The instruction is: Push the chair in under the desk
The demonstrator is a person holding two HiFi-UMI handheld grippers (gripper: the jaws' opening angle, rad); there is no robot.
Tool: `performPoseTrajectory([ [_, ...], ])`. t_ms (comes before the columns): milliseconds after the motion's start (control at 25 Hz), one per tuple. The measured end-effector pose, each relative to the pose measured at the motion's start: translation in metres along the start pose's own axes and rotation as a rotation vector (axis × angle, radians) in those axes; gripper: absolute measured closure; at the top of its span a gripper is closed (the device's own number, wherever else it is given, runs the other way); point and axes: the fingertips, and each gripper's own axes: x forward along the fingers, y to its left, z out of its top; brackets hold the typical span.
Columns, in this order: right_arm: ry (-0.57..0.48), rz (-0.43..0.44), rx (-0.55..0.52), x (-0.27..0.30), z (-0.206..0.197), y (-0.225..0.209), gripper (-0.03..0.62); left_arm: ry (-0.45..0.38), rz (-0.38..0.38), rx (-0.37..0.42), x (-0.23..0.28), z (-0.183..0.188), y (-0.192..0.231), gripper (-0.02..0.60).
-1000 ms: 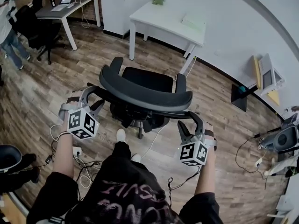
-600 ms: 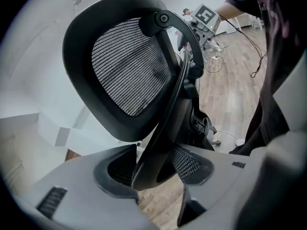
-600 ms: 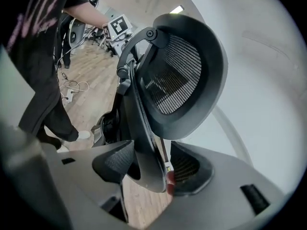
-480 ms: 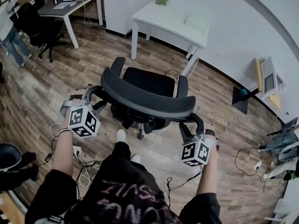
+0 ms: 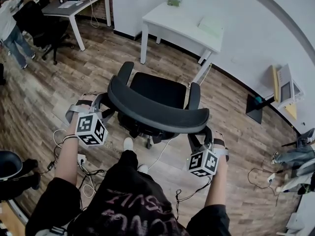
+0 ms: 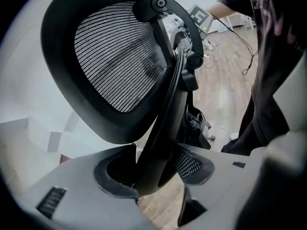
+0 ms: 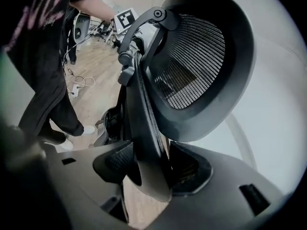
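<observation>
A black mesh office chair (image 5: 158, 90) stands on the wood floor, its seat facing a white desk (image 5: 183, 19) a short way beyond it. Its curved backrest (image 5: 157, 111) is nearest me. My left gripper (image 5: 101, 105) is shut on the backrest's left edge; in the left gripper view the dark frame (image 6: 160, 128) runs down between the gripper's (image 6: 153, 171) pads. At the backrest's right end my right gripper (image 5: 199, 137) is shut too, and the right gripper view shows the mesh-edged frame (image 7: 146, 128) pinched in that gripper (image 7: 148, 169).
A small plant (image 5: 173, 0) and a flat box (image 5: 210, 26) lie on the white desk. A grey desk (image 5: 74, 6), a black chair (image 5: 37, 26) and a person (image 5: 10, 31) are at far left. Cables (image 5: 83, 168) trail by my shoes (image 5: 128, 142). Equipment (image 5: 283, 85) lines the right wall.
Both grippers have drawn in closer on the backrest's two ends. The chair has barely shifted relative to the white desk.
</observation>
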Motion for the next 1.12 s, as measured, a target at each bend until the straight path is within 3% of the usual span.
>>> performPoseTrajectory([
  [240, 0.014, 0.021, 0.003, 0.001, 0.000, 0.001, 0.356, 0.022, -0.024, 0.046, 0.006, -0.003, -0.002, 0.342],
  [1120, 0.044, 0.008, 0.006, 0.026, -0.008, -0.025, 0.359, 0.003, -0.034, 0.048, 0.036, 0.004, 0.023, 0.347],
])
